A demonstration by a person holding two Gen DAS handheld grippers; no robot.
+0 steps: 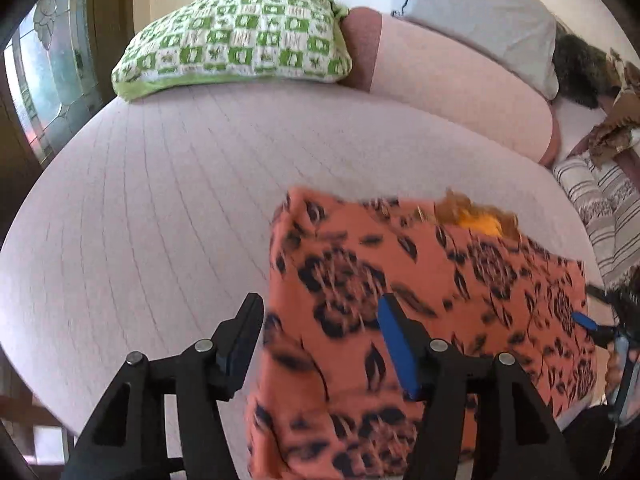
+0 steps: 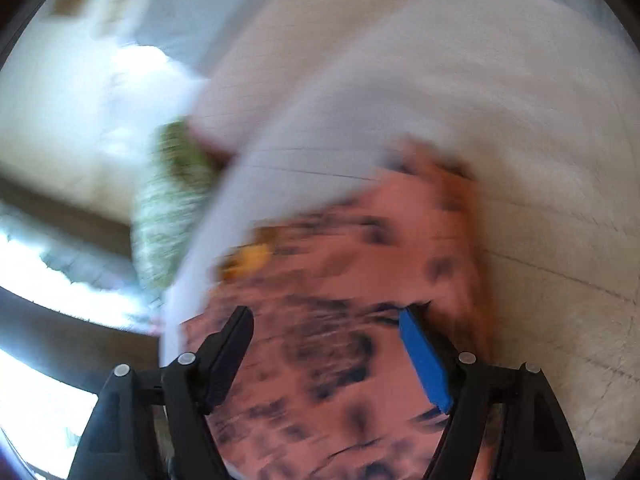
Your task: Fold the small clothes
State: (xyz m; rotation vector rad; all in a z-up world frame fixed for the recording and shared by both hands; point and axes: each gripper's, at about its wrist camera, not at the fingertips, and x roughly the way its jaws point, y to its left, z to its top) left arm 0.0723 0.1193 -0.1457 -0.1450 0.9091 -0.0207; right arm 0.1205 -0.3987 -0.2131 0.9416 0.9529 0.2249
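Open mattress (image 1: 140,200) before green pillow (image 1: 236,36)

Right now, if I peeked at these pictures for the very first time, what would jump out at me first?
The orange cloth with black flowers grabs your eye first, spread on the pale pink bed right in front of both open grippers, the left gripper and the right gripper. Next comes the green-and-white checked pillow at the bed's far side. The right wrist view is badly blurred.
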